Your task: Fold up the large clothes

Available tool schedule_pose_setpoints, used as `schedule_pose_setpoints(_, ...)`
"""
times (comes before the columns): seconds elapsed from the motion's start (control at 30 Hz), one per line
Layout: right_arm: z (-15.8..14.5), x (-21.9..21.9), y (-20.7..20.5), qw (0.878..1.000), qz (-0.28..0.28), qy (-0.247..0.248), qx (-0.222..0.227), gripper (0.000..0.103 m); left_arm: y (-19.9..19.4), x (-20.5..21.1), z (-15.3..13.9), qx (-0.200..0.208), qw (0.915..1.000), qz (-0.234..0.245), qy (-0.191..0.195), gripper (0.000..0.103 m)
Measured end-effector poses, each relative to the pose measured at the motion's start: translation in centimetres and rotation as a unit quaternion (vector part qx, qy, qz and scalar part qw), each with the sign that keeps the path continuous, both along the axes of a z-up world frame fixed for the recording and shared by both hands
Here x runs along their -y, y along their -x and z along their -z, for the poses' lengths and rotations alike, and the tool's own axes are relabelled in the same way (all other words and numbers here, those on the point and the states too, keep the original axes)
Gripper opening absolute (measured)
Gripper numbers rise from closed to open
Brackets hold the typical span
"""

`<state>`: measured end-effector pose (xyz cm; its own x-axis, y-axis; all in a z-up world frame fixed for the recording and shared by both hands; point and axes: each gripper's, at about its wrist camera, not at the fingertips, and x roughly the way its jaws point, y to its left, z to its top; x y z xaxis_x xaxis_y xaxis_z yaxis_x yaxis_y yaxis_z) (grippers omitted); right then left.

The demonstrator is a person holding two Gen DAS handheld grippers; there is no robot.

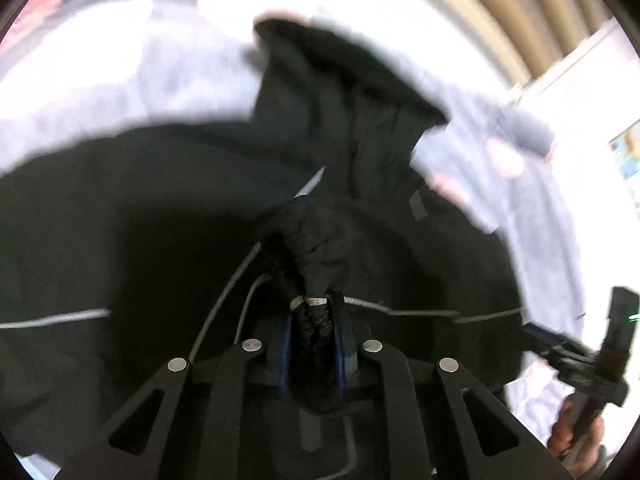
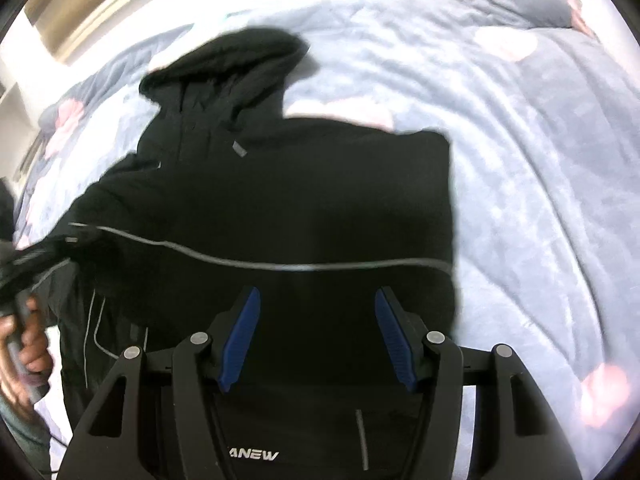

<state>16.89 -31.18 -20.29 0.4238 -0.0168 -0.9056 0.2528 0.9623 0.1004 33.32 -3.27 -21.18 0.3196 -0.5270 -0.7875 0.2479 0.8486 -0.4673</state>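
A black hooded jacket [image 2: 300,184] with thin grey piping lies spread on the bed, its hood [image 2: 236,64] toward the far side. In the left wrist view my left gripper [image 1: 316,304] is shut on a bunched black sleeve cuff [image 1: 316,240], which rises out from between the blue pads. My right gripper [image 2: 318,320] hovers over the jacket's lower body, open, with nothing between its blue pads [image 2: 240,336]. At the left edge of the right wrist view, a hand [image 2: 28,344] holds the left gripper with the sleeve stretched toward it.
A pale blue blanket [image 2: 520,160] with pink flowers covers the bed around the jacket. A beige panel [image 1: 500,8] and a white wall with a picture [image 1: 628,152] stand beyond the bed. The hand [image 1: 576,436] holding the right gripper shows at lower right.
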Motion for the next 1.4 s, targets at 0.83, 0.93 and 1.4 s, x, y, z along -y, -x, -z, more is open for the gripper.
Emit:
schedule_pose_setpoints(0.83, 4.1, -1.8, -4.1, 0.998, -0.025, 0.026, -0.058, 0.063, 2.9, -6.1, -2.8, 0.067, 0.978, -0.093, -0.174, 0.049)
schedule_pose_setpoints(0.93, 3.5, -3.4, -3.0, 0.998, -0.039, 0.02, -0.053, 0.063, 3.4, -4.3, -5.3, 0.1, 0.9808, -0.065, -0.154, 0.053)
schedule_pose_setpoints(1.4, 9.8, -5.5, -2.2, 0.989, -0.067, 0.053, -0.117, 0.064, 0.5, 3.2, 7.9, -0.089, 0.9882, -0.007, -0.124, 0.052)
